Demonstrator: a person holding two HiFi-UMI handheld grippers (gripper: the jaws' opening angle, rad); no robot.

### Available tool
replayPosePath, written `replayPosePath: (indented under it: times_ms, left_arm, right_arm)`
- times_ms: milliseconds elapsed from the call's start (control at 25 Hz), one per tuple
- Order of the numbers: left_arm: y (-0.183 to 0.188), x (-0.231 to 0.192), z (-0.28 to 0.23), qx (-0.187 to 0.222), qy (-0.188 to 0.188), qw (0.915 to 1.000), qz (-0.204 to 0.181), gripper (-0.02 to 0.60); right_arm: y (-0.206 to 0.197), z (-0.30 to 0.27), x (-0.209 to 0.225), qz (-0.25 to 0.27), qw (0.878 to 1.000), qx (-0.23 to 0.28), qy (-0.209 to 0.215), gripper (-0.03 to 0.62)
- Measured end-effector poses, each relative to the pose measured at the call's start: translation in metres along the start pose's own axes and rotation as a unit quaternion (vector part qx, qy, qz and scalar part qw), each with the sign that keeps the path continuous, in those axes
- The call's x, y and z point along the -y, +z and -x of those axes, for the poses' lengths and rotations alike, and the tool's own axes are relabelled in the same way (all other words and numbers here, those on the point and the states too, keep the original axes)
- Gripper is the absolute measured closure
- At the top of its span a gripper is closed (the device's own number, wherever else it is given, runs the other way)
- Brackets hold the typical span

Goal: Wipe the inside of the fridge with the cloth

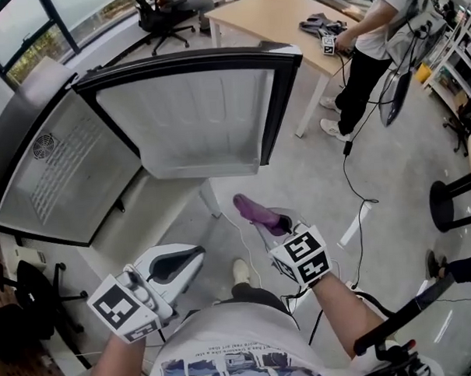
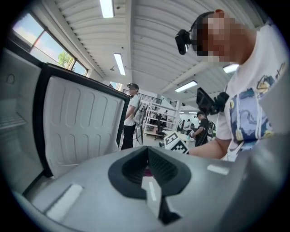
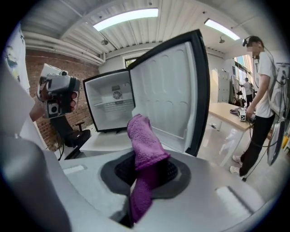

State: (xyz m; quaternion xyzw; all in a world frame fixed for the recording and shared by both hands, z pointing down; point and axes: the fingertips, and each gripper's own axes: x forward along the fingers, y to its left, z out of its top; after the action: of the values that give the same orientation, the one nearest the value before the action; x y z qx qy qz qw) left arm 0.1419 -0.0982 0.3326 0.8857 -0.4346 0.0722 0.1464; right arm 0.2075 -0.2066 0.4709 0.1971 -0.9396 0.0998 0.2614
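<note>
The fridge (image 1: 56,179) stands open at the left, its white-lined door (image 1: 197,119) swung wide in front of me. My right gripper (image 1: 278,230) is shut on a purple cloth (image 1: 256,211), held in the air short of the door's lower edge. In the right gripper view the cloth (image 3: 144,145) sticks up from the shut jaws, with the fridge's inside (image 3: 110,106) and the door (image 3: 170,97) beyond it. My left gripper (image 1: 188,259) hangs lower left, and in its own view (image 2: 147,161) the pads meet with nothing held.
A low white platform (image 1: 143,218) runs under the fridge. A black office chair (image 1: 30,297) stands at the lower left. A person (image 1: 373,49) stands at a wooden table (image 1: 279,18) at the top right. Cables (image 1: 356,193) trail on the floor, near a black stool (image 1: 454,201).
</note>
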Motion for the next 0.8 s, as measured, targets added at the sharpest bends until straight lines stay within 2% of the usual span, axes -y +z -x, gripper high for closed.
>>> replayPosePath:
  times_ms: [160, 240, 440, 600, 800]
  left_arm:
    - [-0.001, 0.008, 0.053, 0.012, 0.022, 0.9997, -0.001, 0.577]
    - [-0.007, 0.018, 0.079, 0.016, 0.031, 0.9994, 0.004, 0.577]
    - [-0.044, 0.049, 0.131, 0.025, 0.049, 0.9982, 0.024, 0.576]
    - [-0.077, 0.076, 0.150, 0.024, 0.055, 0.9973, 0.042, 0.576]
    - [-0.086, 0.099, 0.161, 0.031, 0.066, 0.9966, 0.037, 0.576]
  right_arm:
    - [0.036, 0.014, -0.051, 0.062, 0.998, 0.028, -0.006, 0.542]
    - [0.045, 0.026, -0.077, 0.076, 0.996, 0.039, -0.006, 0.542]
    - [0.039, 0.056, -0.136, 0.105, 0.993, 0.056, -0.011, 0.542]
    - [0.032, 0.087, -0.178, 0.135, 0.988, 0.080, -0.009, 0.542]
    - [0.032, 0.113, -0.204, 0.137, 0.985, 0.099, 0.011, 0.542]
